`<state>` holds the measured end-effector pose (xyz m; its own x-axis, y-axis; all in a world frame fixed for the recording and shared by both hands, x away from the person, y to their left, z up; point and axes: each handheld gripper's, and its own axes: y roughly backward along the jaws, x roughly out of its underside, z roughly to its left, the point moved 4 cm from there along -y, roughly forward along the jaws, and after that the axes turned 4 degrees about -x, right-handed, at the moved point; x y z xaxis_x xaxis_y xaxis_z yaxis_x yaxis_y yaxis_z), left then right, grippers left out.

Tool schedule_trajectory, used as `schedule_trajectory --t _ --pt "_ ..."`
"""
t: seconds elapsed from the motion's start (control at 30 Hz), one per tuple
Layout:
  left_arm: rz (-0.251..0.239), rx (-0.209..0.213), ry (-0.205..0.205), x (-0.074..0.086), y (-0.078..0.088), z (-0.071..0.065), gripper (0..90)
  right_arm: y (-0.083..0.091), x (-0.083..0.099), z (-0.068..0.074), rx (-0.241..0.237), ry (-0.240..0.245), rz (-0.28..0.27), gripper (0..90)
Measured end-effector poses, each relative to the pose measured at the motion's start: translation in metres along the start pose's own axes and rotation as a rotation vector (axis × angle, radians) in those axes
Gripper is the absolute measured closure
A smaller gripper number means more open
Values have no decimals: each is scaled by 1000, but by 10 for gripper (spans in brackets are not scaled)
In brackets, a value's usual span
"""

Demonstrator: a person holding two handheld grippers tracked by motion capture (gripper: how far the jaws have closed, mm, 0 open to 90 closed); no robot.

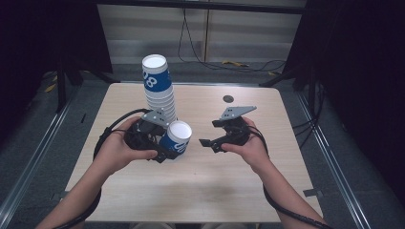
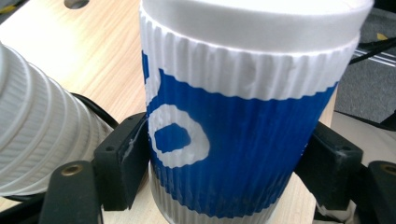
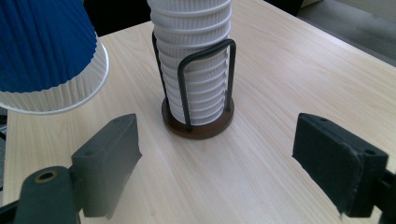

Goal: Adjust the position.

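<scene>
My left gripper (image 1: 165,148) squeezes one blue and white ribbed paper cup (image 1: 176,138) just above the table, beside the tall cup stack in its wire holder (image 1: 160,90), while my right gripper (image 1: 212,134) waits wide apart, so next I think I set it down.

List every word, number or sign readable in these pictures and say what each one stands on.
"08": large white digits on the blue band of the top cup of the cup stack, high view.
"08", partly hidden: on the blue paper cup held in the left gripper, high view.
"0", with the edge of a second character cut off: on that cup in the left gripper view.
No other text readable.
</scene>
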<state>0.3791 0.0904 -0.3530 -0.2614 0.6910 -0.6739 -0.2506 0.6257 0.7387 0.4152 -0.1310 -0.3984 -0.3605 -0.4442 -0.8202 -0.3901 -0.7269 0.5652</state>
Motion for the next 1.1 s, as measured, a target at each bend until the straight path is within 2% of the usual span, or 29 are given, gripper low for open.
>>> schedule_trajectory --t 0.1,0.13,0.2,0.23,0.27,0.3,0.33,0.43,0.47,0.53,0.6,0.63,0.67,0.7,0.73,0.83,0.9,1.1 --pt "22 -5 0 1 -3 0 248 1 3 0 1 -3 5 141" --pt "41 1 -15 1 -3 0 248 1 4 -1 1 -3 5 141" --pt "44 4 -1 1 -5 0 248 0 6 -1 1 -4 7 141" --pt "53 10 -16 1 -5 0 249 0 7 -1 0 -5 9 141" --pt "48 11 -3 1 -6 -1 249 0 8 -1 0 -7 9 141" --pt "57 10 -18 2 -6 0 249 0 9 -1 0 -8 10 141" --pt "60 13 -5 2 -7 -1 249 1 10 -1 0 -11 13 141" --pt "69 10 -2 1 -9 0 250 1 12 -2 0 -13 12 141" --pt "84 12 -16 1 -10 0 250 1 13 -2 0 -10 13 141" --pt "86 11 -9 1 -12 0 250 1 15 -2 -1 -8 15 141" --pt "112 17 -33 1 -14 0 250 2 16 -2 1 -6 17 141" --pt "109 18 -15 0 -15 -2 250 2 17 -2 0 -7 18 141" --pt "123 21 -27 0 -16 -2 250 3 18 -2 -2 -5 19 141" --pt "121 22 -21 0 -17 -3 250 3 18 -2 -1 -5 22 141" --pt "133 23 -40 -1 -17 -2 250 3 19 -2 -1 -6 22 141" --pt "135 25 -30 -2 -19 -4 250 4 21 -3 -1 -7 21 141" --pt "153 23 -44 -2 -21 -3 250 5 23 -3 -2 -10 22 141" --pt "182 27 -53 -1 -27 -5 250 8 27 -4 -1 -6 26 141"
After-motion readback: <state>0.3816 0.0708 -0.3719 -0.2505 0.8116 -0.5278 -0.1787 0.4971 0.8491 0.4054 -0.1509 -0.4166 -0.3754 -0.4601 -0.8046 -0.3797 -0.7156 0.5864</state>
